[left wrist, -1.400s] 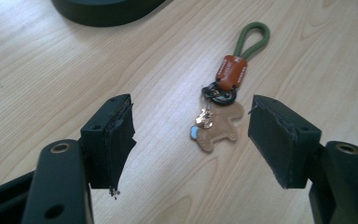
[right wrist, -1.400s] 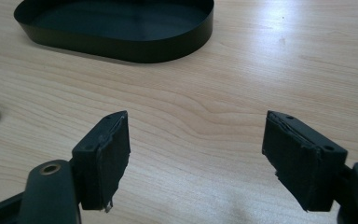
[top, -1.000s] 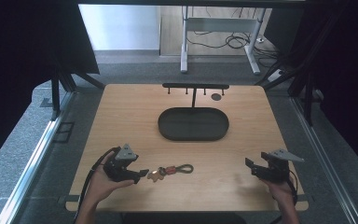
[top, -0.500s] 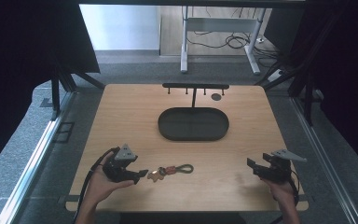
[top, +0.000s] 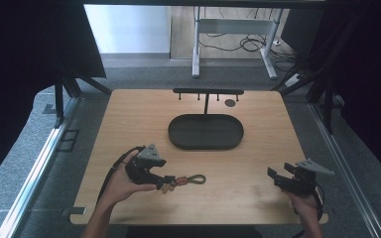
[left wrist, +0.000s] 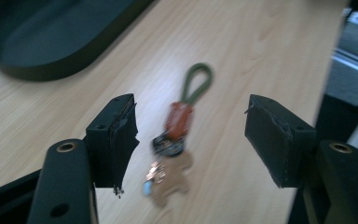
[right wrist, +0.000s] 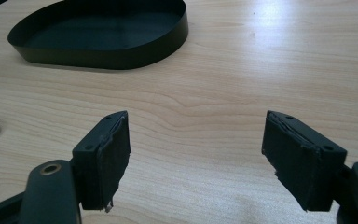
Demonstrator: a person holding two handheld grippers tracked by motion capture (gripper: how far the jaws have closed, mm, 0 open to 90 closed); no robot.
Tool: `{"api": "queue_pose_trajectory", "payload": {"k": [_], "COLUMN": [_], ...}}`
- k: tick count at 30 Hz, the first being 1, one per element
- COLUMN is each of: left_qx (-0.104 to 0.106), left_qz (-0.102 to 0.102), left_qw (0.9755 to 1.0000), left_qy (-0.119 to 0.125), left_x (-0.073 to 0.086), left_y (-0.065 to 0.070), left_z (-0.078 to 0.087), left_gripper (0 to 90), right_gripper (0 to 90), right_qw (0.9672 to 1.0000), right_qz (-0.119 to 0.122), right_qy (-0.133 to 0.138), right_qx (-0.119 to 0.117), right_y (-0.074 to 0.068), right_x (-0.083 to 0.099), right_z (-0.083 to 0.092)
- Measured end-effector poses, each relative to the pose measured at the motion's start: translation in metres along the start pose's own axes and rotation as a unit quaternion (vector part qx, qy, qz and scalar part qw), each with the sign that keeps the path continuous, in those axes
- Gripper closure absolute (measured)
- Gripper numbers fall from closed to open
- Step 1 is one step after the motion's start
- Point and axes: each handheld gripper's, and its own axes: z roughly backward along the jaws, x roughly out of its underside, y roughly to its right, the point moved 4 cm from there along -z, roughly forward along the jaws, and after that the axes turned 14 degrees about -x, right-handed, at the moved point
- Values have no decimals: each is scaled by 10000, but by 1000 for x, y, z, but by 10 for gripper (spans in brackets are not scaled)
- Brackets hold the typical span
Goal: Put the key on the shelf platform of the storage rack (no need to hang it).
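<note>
Keyring [top: 183, 180] flat on desk [top: 258, 163] near front edge, left of centre; green loop toward the right, charms toward left tool [top: 167, 181]. Also seen between the jaws in left gripper view [left wrist: 172, 154], pads clear of it on both sides. Left tool released but jaws just been closing a little, keyring between them, nothing gripped yet. Compared with a second ago: left tool tilted up and shifted, keyring unmoved. Looks like the grasp is being lined up, pick not started. Right tool [top: 278, 177] released, empty, parked near front right corner. Black tray [top: 206, 145] mid-desk, likely drop target; hook rack [top: 208, 92] behind it at back edge.
</note>
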Motion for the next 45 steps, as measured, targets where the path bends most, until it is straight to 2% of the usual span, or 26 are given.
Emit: {"api": "queue_pose_trajectory", "payload": {"k": [11,14,15,16,21,28,29,30,31,32,33,34,35,36,38,45], "left_qx": [342,355,328,311,324,451,470,470,492,492,452,452,426,426,486,495], "left_qz": [-299,-449,-566,-595,-705,-817,-849,-849,-887,-887,-983,-983,-1049,-1049,-1118,-1284], "left_qw": [9986,9971,9958,9954,9921,9869,9852,9852,9835,9835,9816,9816,9798,9798,9783,9739], "left_qy": [-280,-496,-636,-683,-984,-1314,-1416,-1416,-1499,-1499,-1575,-1575,-1646,-1646,-1675,-1803], "left_x": [-12,-12,-11,-11,-11,-14,-14,-14,-14,-14,-14,-14,-15,-15,-17,-17], "left_y": [3,7,8,8,12,8,6,6,6,6,7,7,8,8,9,11], "left_z": [-1,-7,-12,-15,-36,-57,-63,-63,-67,-67,-73,-73,-77,-77,-79,-88], "left_gripper": [383,407,414,423,443,461,465,466,471,472,473,473,472,472,472,483], "right_gripper": [230,230,230,230,230,230,230,230,230,230,230,230,230,230,230,230], "right_qw": [10000,10000,10000,10000,9999,9998,9998,9998,9997,9997,9997,9997,9997,9997,9996,9996], "right_qz": [45,42,45,60,66,91,94,98,103,103,99,96,100,100,101,122], "right_qy": [-29,-50,-65,-76,-116,-154,-159,-181,-195,-195,-216,-232,-234,-234,-244,-243], "right_qx": [12,-1,-3,-12,-39,-54,-54,-62,-65,-65,-65,-66,-66,-66,-64,-55], "right_y": [-2,-2,-2,-2,-3,-3,-4,-4,-4,-4,-4,-4,-4,-4,-4,-4], "right_x": [1,2,2,2,3,4,4,5,5,5,5,6,6,6,6,7], "right_z": [0,-1,-1,-3,-5,-6,-7,-7,-8,-8,-9,-9,-10,-10,-10,-10]}}
